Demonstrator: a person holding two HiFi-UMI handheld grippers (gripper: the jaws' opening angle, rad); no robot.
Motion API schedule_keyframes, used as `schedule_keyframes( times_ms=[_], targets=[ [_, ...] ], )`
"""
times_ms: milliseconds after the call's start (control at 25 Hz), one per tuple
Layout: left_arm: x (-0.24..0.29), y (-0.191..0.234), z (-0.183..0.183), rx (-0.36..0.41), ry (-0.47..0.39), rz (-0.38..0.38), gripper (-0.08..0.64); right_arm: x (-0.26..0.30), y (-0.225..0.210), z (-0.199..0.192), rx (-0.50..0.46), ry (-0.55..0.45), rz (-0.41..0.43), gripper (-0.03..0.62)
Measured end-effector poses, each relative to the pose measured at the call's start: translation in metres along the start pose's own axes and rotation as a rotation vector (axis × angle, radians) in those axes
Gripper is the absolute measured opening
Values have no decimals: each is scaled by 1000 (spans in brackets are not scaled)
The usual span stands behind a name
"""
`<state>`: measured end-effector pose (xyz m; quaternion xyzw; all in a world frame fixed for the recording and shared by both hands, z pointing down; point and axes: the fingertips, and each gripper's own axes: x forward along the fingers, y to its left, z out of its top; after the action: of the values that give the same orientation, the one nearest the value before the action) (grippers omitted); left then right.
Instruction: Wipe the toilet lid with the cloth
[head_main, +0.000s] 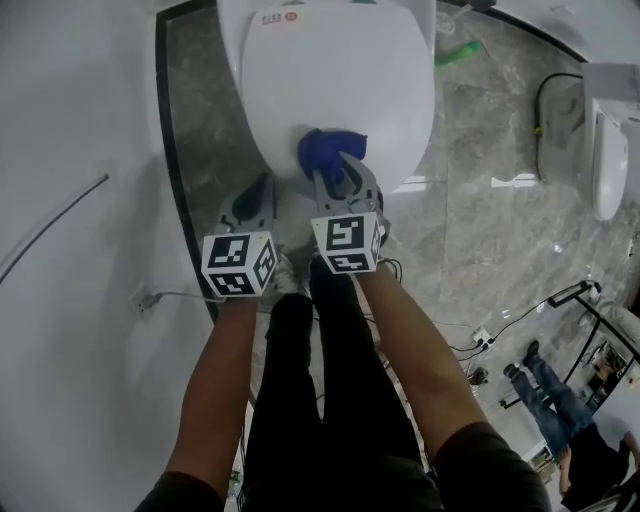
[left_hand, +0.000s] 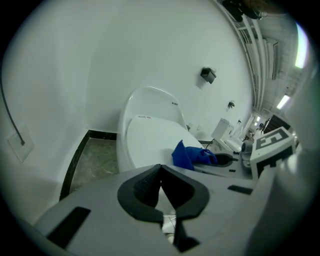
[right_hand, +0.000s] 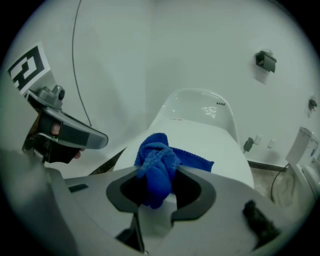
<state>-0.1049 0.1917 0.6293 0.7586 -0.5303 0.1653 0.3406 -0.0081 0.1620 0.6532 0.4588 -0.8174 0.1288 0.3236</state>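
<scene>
**A:** Marker cubes (head_main: 240, 265) sit nearest, lower centre. What are the grippers doing?

**B:** Right gripper (head_main: 341, 172) has its jaws clamped on the blue cloth (head_main: 328, 150), which is bunched at the near edge of the white toilet lid (head_main: 330, 70), upper centre. Left gripper (head_main: 257, 192), just left of it, has its jaws clenched on nothing.

**A:** How will the cloth handle?

**B:** Soft, light and floppy, I'd judge. It's pinched by a bunched fold, and a flap seems to rest on the lid. That lid looks hard and glossy, so the cloth should slide easily.
</scene>
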Motion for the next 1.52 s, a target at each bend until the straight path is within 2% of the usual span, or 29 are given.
schedule_keyframes(
  times_ms=[160,360,640,760,840,920,1040,1200,1360,1520],
  targets=[
    [6,-18,-6,25,16,-25,11,-20,-48,-21,102,0,-94,124],
    [14,-30,-12,30,55,-32,11,-39,-88,-49,146,24,-159,124],
    [18,-44,-12,46,58,-77,11,-54,-132,-80,241,64,-251,124],
    [18,-45,-14,48,59,-80,11,-59,-149,-92,282,92,-287,124],
    [17,-43,-17,46,68,-67,11,-64,-153,-91,291,72,-296,126],
    [14,-38,-22,43,84,-42,11,-69,-132,-76,246,5,-244,124],
    [8,-31,-25,35,80,-28,11,-70,-71,-47,158,-72,-115,124],
    [-1,-21,-27,32,78,-18,11,-62,0,-19,167,-132,0,126],
    [-12,-4,-29,17,78,11,11,-41,47,-15,143,-92,50,126],
    [-15,0,-34,10,76,11,11,-28,56,-31,100,-26,29,126]
  ],
)
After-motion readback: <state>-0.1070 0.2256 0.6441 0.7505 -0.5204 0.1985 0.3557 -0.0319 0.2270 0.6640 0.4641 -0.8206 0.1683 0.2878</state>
